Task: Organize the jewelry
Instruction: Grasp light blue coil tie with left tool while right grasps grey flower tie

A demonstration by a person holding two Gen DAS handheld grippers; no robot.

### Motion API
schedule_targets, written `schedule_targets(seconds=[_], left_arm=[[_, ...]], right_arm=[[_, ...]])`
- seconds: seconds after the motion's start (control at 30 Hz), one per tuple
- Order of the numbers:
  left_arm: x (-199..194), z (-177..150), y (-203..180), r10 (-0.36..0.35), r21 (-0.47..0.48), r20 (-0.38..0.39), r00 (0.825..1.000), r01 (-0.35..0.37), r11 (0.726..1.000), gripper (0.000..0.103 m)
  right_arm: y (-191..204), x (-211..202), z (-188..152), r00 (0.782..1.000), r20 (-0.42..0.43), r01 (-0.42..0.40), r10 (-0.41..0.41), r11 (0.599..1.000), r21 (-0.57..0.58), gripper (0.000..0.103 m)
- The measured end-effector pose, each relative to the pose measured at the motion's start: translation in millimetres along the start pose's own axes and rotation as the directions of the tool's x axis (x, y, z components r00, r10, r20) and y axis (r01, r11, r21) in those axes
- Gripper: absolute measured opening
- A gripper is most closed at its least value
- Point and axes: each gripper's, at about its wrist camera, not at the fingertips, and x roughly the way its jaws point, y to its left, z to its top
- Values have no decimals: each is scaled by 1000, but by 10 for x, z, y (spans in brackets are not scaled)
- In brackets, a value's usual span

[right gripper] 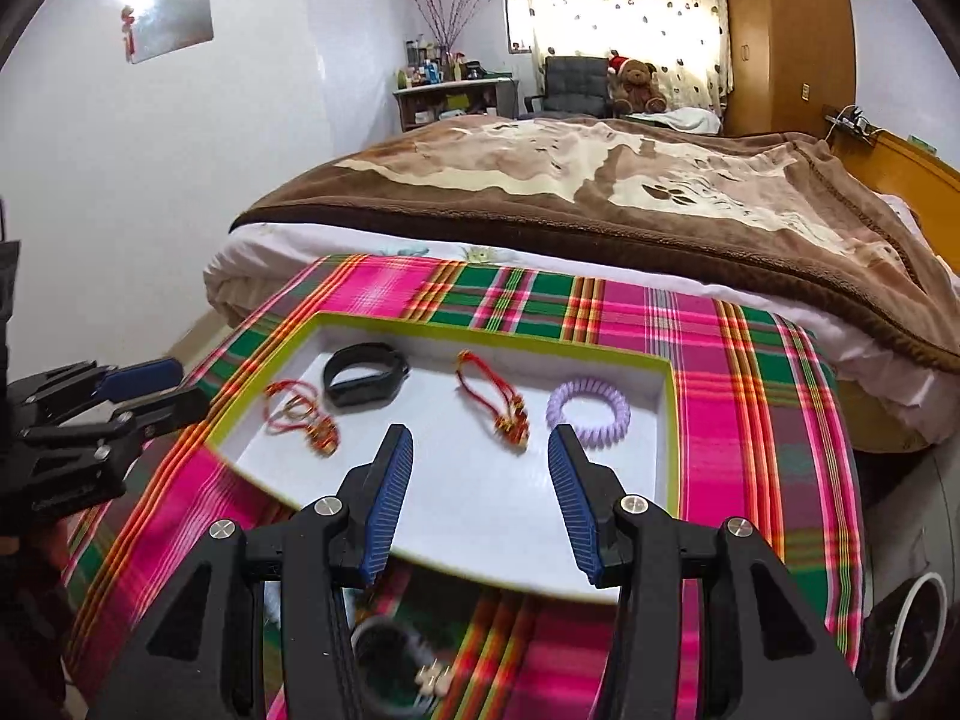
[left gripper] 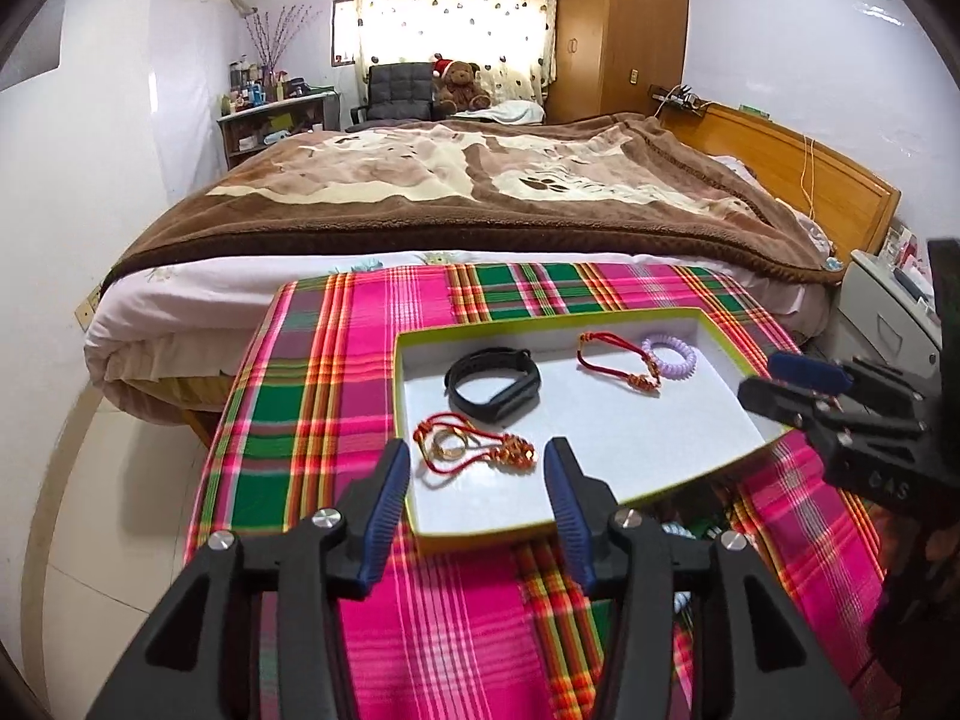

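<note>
- Left wrist view: the left tool hangs released, jaws spread, just over the near corner of the tray on the plaid bench. Below it lies a red cord bracelet, light and limp, probably best pinched at its gold knot. The black band looks stiffer.
- Right wrist view: the right tool is likewise released above the tray. The lilac coil should be springy. Something dark under the tool near the bottom edge is blurred, unidentifiable.
</note>
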Motion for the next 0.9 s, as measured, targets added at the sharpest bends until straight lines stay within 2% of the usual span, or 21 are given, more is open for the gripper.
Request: schedule_targets(seconds=[0.13, 0.23, 0.4, 0.5, 0.57, 0.67, 0.8, 0.9], left_arm=[[-60, -152, -3, -62, -32, -2, 998, 62, 998, 49], [-96, -256, 1, -114, -53, 12, 993, 114, 992, 55], [-98, -388, 54, -201, -106, -2, 980, 200, 974, 57], [-70, -464, 70, -188, -114, -29, 982, 184, 976, 58], [-46, -494, 70, -210, -112, -49, 976, 204, 972, 58], [-36, -528, 50, -229, -104, -71, 971, 221, 970, 58], [-33, -579, 29, -250, -98, -88, 964, 242, 965, 58], [-9, -616, 69, -276, -123, -101, 956, 263, 957, 58]], right_arm=[[47, -153, -209, 1000, -5, -10, 10, 1000, -3, 48], [49, -236, -359, 1000, -17, -8, 8, 1000, 9, 48], [35, -306, -534, 999, -28, -40, 41, 999, 32, 49], [114, -313, -653, 994, -54, -97, 98, 995, 17, 49], [240, -301, -731, 990, -76, -119, 116, 992, -45, 49], [364, -227, -807, 986, -126, -123, 111, 988, -92, 49], [367, -134, -846, 986, -143, -96, 84, 992, -80, 49], [341, -51, -845, 987, -157, -42, 26, 994, -101, 49]])
